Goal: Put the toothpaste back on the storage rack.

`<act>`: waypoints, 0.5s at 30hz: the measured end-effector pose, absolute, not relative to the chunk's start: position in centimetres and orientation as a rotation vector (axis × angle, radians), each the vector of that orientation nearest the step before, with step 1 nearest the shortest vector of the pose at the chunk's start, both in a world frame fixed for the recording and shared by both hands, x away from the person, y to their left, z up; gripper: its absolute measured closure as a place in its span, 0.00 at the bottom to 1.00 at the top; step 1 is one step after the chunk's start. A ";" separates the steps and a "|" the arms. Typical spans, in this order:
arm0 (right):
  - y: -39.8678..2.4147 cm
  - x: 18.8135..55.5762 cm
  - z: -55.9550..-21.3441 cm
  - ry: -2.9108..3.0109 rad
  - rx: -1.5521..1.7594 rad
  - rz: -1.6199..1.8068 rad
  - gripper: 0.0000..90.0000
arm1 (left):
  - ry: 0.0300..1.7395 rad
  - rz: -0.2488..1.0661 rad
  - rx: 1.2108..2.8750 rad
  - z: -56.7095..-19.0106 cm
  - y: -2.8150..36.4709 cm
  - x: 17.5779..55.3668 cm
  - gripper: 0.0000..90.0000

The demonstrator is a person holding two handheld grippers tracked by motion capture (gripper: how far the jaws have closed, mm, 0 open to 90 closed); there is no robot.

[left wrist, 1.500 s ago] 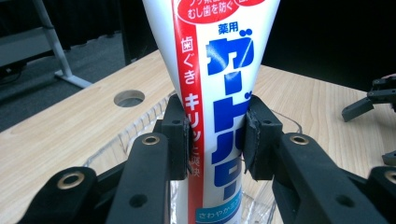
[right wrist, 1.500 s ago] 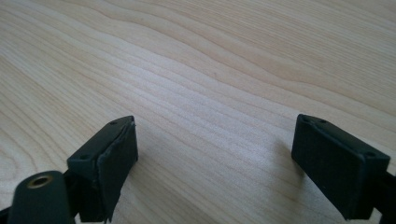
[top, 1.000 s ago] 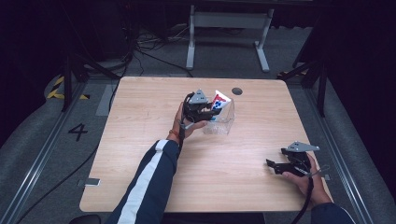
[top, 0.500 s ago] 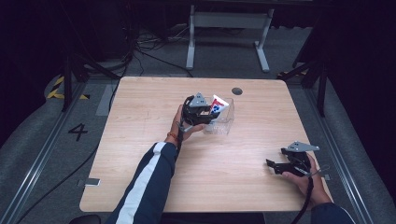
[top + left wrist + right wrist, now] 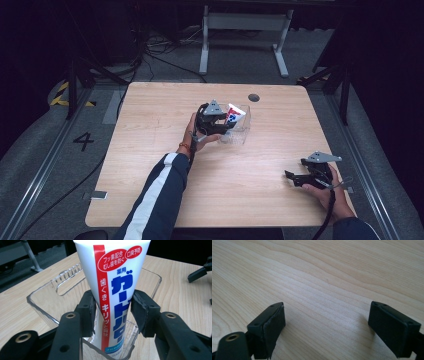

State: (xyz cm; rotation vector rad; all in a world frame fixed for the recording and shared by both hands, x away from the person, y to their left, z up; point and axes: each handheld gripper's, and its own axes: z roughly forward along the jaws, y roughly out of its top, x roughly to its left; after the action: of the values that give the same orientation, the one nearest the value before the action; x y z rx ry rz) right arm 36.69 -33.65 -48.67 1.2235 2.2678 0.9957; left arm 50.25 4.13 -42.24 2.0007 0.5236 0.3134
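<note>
A white toothpaste tube (image 5: 112,270) with red and blue print stands cap down in a clear plastic container (image 5: 50,287). My left gripper (image 5: 113,305) straddles it. Its jaws have just been opening, and the pads (image 5: 87,312) now sit right beside the tube's sides without squeezing it. From above, the left gripper (image 5: 220,122) reaches over the near wall of the container (image 5: 241,135) at the table's middle, and the tube (image 5: 235,114) leans up out of it. My right gripper (image 5: 292,177) rests open near the front right of the table, with bare wood between the jaws of the right gripper (image 5: 325,322).
A dark round grommet (image 5: 254,97) sits in the wooden table top (image 5: 150,130) near the far edge. Behind the table are a grey metal stand (image 5: 245,25) and cables on the floor.
The tube has sunk a little lower into the container while the left hand stayed where it was. The right hand has not moved.
</note>
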 end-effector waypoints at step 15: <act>-33.7 36.7 -48.7 2.268 1.223 0.995 0.16 | 0.535 0.286 1.971 -41.9 4.1 50.1 0.51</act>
State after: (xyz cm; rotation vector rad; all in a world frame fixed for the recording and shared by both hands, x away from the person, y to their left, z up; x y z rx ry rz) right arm 36.69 -33.65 -48.67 1.2234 2.2677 0.9955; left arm 50.06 4.12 -41.93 1.9709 0.5347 0.2858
